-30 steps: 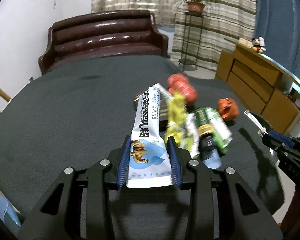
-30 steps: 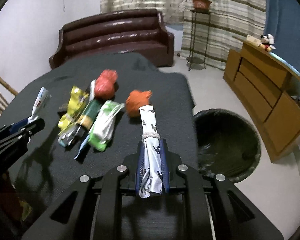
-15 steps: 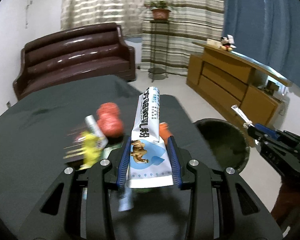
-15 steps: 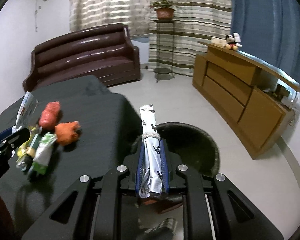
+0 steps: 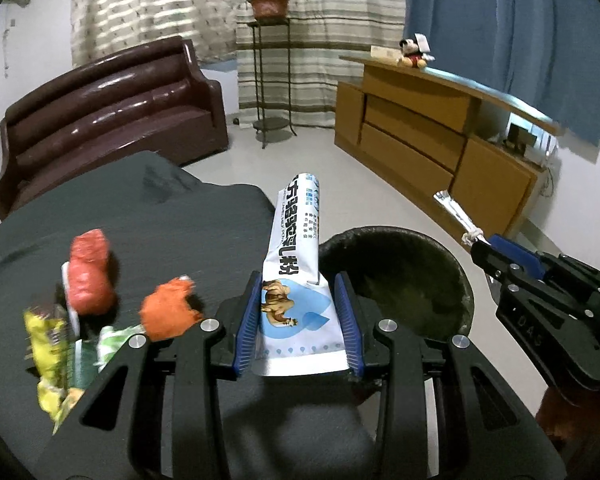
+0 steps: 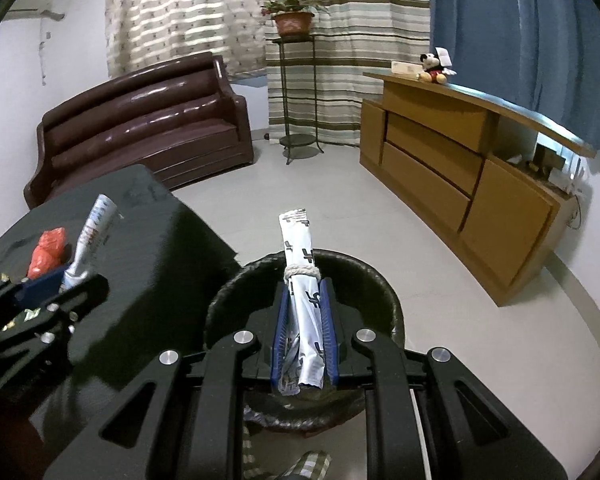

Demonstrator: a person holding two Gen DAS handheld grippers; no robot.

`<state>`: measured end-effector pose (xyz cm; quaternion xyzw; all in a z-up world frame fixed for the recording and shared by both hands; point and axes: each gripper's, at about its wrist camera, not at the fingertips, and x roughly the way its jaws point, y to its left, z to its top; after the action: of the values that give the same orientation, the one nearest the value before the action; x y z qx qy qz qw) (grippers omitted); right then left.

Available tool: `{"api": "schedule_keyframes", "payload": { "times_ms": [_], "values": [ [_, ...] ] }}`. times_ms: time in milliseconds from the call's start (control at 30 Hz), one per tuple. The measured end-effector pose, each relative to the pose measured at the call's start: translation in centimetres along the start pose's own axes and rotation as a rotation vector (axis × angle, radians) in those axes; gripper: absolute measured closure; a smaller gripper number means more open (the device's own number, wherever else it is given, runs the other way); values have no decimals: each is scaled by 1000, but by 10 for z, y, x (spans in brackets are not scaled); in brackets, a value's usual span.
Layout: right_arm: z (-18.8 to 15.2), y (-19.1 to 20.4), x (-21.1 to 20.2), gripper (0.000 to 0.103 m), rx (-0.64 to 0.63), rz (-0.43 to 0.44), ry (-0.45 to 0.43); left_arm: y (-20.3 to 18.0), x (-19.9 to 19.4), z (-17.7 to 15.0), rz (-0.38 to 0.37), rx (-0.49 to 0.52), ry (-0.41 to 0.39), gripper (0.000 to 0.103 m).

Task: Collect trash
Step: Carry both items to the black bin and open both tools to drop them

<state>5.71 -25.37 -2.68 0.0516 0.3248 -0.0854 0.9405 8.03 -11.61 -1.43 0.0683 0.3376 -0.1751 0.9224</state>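
My left gripper (image 5: 298, 292) is shut on a white and blue packet (image 5: 296, 260) with black lettering, held at the table's right edge beside the black trash bin (image 5: 400, 280). My right gripper (image 6: 304, 300) is shut on a rolled silver wrapper (image 6: 302, 276) tied with string, and it hangs over the black trash bin (image 6: 228, 304). On the dark table (image 5: 160, 216) lie a red wad (image 5: 88, 272), an orange wad (image 5: 168, 312), a yellow wrapper (image 5: 48, 352) and a green wrapper (image 5: 112, 340). The right gripper (image 5: 484, 250) also shows at the right of the left wrist view.
A brown leather sofa (image 5: 108, 112) stands behind the table. A wooden sideboard (image 6: 460, 160) runs along the right wall with a plush toy (image 6: 434, 68) on it. A plant stand (image 6: 296, 80) is by the striped curtain. Pale floor lies between bin and sideboard.
Both grippers have swung right, off the table and toward the bin, each keeping its hold. The trash pile has slid to the left of both views, and the bin now sits under the right gripper.
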Motion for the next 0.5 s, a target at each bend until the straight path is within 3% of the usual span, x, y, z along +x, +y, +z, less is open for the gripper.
{"api": "schedule_keyframes", "payload": {
  "times_ms": [500],
  "values": [
    [3, -24, 28, 86, 54, -13, 25, -24, 41, 12, 6, 34, 65, 67]
  ]
}}
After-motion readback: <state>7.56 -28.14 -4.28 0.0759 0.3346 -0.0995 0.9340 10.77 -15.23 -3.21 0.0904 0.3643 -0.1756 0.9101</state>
